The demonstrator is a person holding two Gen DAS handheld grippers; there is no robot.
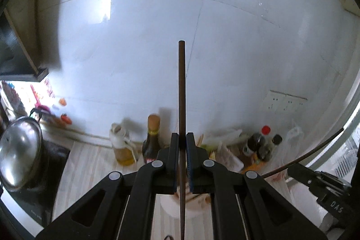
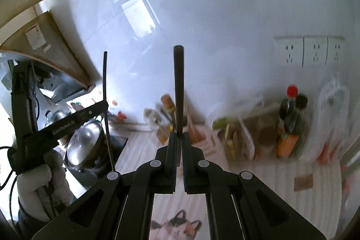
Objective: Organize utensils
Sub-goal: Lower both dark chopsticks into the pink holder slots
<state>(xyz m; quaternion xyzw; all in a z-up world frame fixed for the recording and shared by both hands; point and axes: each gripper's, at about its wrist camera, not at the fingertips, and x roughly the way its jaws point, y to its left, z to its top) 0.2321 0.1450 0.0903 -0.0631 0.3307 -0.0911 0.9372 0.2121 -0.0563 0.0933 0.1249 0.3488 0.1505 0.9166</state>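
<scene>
In the left wrist view my left gripper (image 1: 182, 136) is shut on a brown chopstick (image 1: 181, 82) that stands upright, its top well above the fingers and its thin end hanging below them. Under it sits a white holder (image 1: 167, 205) with several chopsticks in it. At the right edge my right gripper (image 1: 290, 169) grips a dark chopstick (image 1: 315, 150). In the right wrist view that gripper (image 2: 179, 135) is shut on the dark chopstick (image 2: 178, 82), which points up. The left gripper (image 2: 105, 105), held by a hand in a pale sleeve (image 2: 40, 177), clamps its thin chopstick (image 2: 105, 82).
A steel-lidded pot (image 1: 20, 150) sits on the dark hob at the left. An oil bottle (image 1: 122, 145), a dark sauce bottle (image 1: 153, 138), condiment bottles (image 2: 292, 123) and plastic bags (image 2: 330, 109) line the tiled wall. Wall sockets (image 2: 312, 51) are at the right.
</scene>
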